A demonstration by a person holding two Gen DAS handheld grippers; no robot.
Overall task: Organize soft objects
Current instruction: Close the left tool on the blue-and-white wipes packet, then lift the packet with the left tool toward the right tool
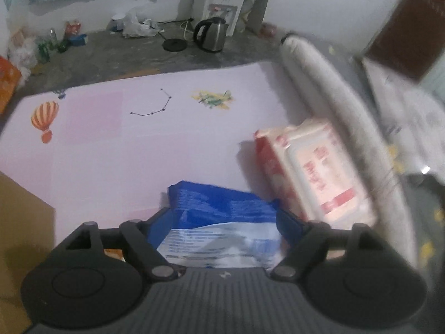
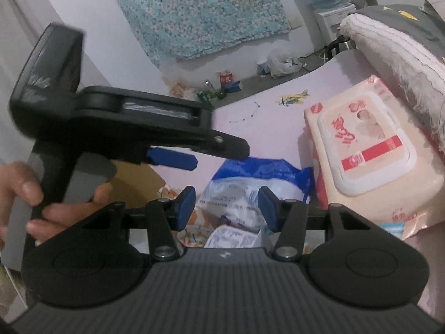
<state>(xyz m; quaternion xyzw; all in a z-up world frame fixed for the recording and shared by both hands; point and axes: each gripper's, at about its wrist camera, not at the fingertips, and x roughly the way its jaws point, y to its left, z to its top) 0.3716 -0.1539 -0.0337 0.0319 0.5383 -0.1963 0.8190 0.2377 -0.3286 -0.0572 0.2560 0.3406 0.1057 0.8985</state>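
A blue and white soft packet (image 1: 222,211) lies on the pink printed surface (image 1: 139,153), between the fingers of my left gripper (image 1: 226,220). The jaws stand wide and no pad visibly presses it. In the right wrist view the left gripper (image 2: 221,156) hangs over the packet (image 2: 256,178), a hand (image 2: 27,194) on its handle. My right gripper (image 2: 226,208) is partly open just in front of the packet, nothing pinched. A white packet (image 2: 230,239) and an orange patterned one (image 2: 194,231) lie under it. A pink wet-wipes pack (image 1: 319,172) (image 2: 367,150) leans to the right.
A rolled white towel (image 1: 319,69) (image 2: 389,44) runs along the right behind the wipes. A brown cardboard box (image 1: 22,222) (image 2: 139,183) stands at the left. Beyond the far edge, the floor holds a kettle (image 1: 211,34), bottles and bags.
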